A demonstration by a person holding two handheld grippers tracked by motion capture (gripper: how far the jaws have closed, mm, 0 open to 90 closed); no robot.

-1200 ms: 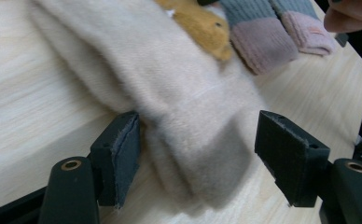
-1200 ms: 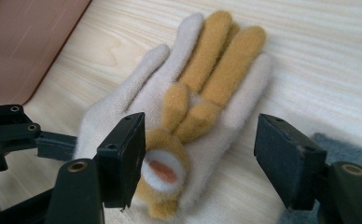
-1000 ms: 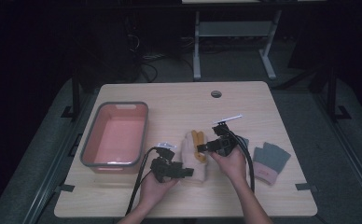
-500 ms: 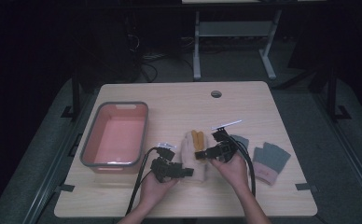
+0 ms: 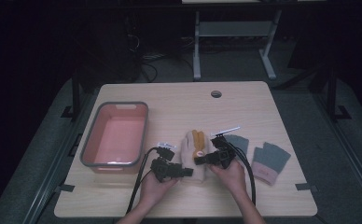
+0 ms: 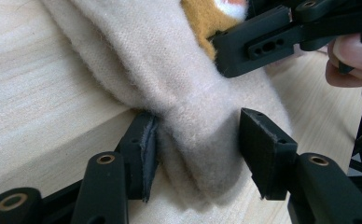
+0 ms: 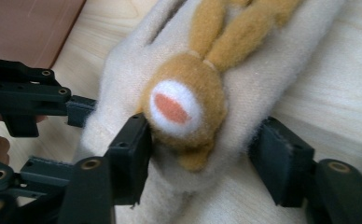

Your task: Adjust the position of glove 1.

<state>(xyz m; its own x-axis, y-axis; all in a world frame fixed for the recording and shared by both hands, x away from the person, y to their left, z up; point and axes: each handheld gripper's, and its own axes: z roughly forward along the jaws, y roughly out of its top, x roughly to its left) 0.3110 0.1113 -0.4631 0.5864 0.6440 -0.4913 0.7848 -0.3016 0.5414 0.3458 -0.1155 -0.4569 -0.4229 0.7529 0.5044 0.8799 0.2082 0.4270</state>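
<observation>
Laboratory recording station: a light wooden table (image 5: 179, 107) with a cable grommet hole (image 5: 216, 94) stands on grey carpet (image 5: 305, 100) in a darkened room; loose cables (image 5: 146, 63) and a metal stand (image 5: 235, 35) occupy the background.

From above, my desk (image 5: 179, 107) is dimly lit and everything beyond it sinks into near black. Along my left tongs (image 6: 198, 149) and right tongs (image 7: 202, 158) the light is bright and even, shadows soft beneath the cloth; the nearest jaw parts blur, as do far corners.
</observation>
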